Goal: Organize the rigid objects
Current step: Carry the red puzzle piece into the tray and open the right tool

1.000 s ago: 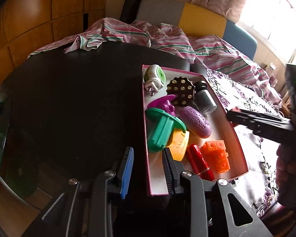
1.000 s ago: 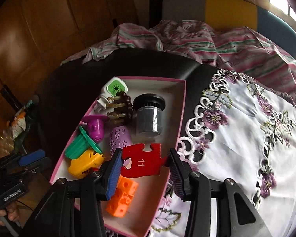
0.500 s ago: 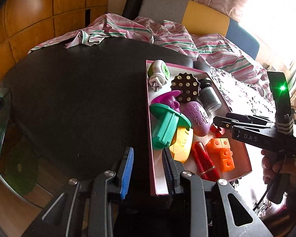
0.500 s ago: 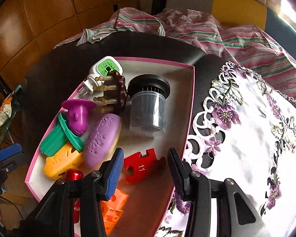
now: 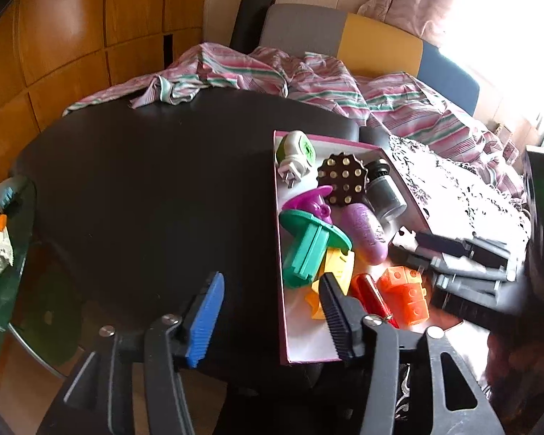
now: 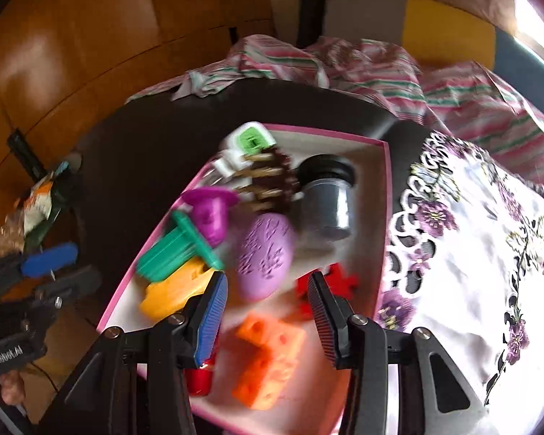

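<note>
Left gripper (image 5: 272,315): jaws have just been opening and now stand apart, nothing between them; the near-left wall of the pink tray (image 5: 280,264) that they were pinched on a second ago is let go, so the tray sits free on the black table (image 5: 145,188). Right gripper (image 6: 266,311): jaws apart, pads pressing on nothing; the red puzzle piece (image 6: 330,282) it held a second ago now lies on the tray floor just beyond its tips, partly hidden, blurred. Likely that placement is done and the tray no longer needs steadying. Tray crowded, left to right: green spool (image 5: 308,250), yellow piece (image 5: 339,268), purple oval (image 5: 368,233), red cylinder (image 5: 371,295), orange block (image 5: 404,295), grey jar (image 5: 386,194) further back. Little bare floor left. Right of tray, embroidered cloth (image 6: 471,253); striped fabric (image 5: 272,76) heaped at far edge.
</note>
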Motion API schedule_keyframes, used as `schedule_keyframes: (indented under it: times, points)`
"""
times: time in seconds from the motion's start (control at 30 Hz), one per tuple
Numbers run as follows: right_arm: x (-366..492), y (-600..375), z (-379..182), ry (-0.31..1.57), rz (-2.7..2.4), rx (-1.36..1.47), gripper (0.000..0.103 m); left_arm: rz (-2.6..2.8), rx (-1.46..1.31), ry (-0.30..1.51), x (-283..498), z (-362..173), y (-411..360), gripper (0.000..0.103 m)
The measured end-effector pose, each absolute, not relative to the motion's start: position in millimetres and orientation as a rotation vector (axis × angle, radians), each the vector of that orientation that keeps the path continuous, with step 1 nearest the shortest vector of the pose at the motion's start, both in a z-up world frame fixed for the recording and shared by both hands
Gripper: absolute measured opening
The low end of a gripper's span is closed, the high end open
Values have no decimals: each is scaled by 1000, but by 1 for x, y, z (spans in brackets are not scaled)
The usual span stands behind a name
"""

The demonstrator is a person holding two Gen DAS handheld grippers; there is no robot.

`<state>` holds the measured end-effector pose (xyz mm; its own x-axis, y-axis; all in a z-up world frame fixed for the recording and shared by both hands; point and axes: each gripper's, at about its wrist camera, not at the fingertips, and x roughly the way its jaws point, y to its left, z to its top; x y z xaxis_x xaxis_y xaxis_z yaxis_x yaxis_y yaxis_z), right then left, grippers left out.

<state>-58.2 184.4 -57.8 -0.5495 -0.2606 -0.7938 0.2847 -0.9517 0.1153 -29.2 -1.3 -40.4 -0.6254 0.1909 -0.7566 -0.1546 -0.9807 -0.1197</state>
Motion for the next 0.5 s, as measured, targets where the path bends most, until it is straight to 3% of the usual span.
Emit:
schedule_keyframes:
  times: [0.23, 0.5]
  points:
    - [-44, 169, -73, 107, -2497, 1313, 46, 2710, -1217, -38, -23, -33, -3, 68]
    - [-41, 184, -72, 65, -2564, 1331, 46, 2750, -1206, -33, -20, -30, -2, 83]
